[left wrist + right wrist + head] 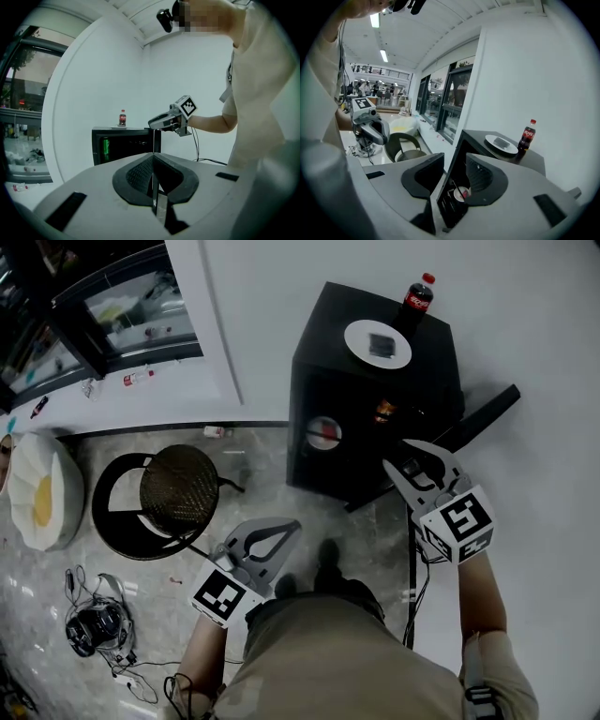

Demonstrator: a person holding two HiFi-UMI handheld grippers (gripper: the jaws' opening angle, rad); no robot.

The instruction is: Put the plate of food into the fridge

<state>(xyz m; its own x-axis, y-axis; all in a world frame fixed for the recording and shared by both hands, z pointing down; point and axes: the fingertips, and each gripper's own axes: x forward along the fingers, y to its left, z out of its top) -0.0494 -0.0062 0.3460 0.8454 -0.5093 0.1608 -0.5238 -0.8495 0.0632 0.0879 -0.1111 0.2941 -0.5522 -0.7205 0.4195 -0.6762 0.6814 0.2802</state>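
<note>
A black mini fridge stands against the white wall with its front open. On its top lie a white plate with a dark piece of food and, beside it, a cola bottle. A green can and a round lidded cup sit inside. My right gripper hangs open at the fridge's front, level with its top edge; the open front shows between its jaws and nothing is pinched. My left gripper is shut and empty, low and to the left, away from the fridge.
A round black stool stands left of the fridge. A white and yellow cushion lies at the far left. A headset and cables are on the floor, and a black cable runs down at the right.
</note>
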